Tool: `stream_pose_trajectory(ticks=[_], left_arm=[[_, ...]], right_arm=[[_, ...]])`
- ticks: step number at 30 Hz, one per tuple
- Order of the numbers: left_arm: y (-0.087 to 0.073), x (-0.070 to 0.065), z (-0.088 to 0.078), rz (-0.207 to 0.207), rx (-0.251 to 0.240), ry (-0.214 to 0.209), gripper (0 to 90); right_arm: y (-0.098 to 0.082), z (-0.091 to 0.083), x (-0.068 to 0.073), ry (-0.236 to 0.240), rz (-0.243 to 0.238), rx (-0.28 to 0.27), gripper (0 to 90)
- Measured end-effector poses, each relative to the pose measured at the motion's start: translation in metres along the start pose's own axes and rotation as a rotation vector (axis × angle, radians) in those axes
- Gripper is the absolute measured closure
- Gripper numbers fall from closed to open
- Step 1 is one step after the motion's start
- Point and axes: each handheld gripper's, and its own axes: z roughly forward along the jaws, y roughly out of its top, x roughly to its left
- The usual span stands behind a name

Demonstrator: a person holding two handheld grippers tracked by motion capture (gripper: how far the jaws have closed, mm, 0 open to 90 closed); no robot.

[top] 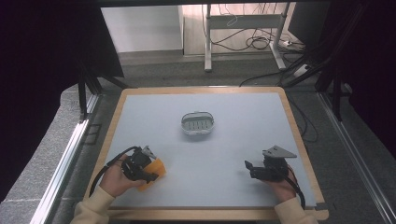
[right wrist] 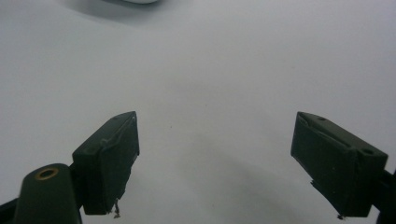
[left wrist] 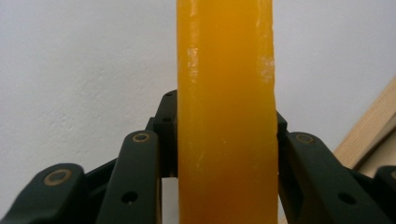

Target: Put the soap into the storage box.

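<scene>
**Orange slab clamped in the left claw, right claw idle**

The orange slab (left wrist: pixel 225 112) sits edge-on between the left claw (top: pixel 148 173) jaws at the worktop's (top: pixel 243 140) near-left corner, pinched across its thin faces, probably for a firm hold. The white slotted dish (top: pixel 197 123) lies mid-worktop, well apart, perhaps its destination. The right claw (right wrist: pixel 229 163) rests near-right, jaws spread and empty.

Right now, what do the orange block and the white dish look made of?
Orange block: looks like soap or wax, translucent and glossy with pale scuffs; can't be sure. White dish: probably plastic, a smooth oval rim and slotted floor, too small to confirm.
</scene>
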Motion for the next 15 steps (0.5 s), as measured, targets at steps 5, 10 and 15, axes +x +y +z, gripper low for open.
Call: stream_pose_trajectory(ticks=[5, 10, 15], left_arm=[[0.006, 0.004, -0.008, -0.001, -0.02, -0.009, 62.3], [0.01, 0.008, -0.015, 0.008, -0.029, -0.015, 62.3], [0.014, 0.01, -0.019, 0.014, -0.036, -0.018, 62.3]], right_arm=[[0.001, -0.001, 0.0, -0.001, 0.001, -0.004, 15.8], [0.001, -0.001, 0.001, -0.002, 0.003, -0.005, 15.8], [0.0, -0.001, 0.001, -0.003, 0.005, -0.001, 15.8]])
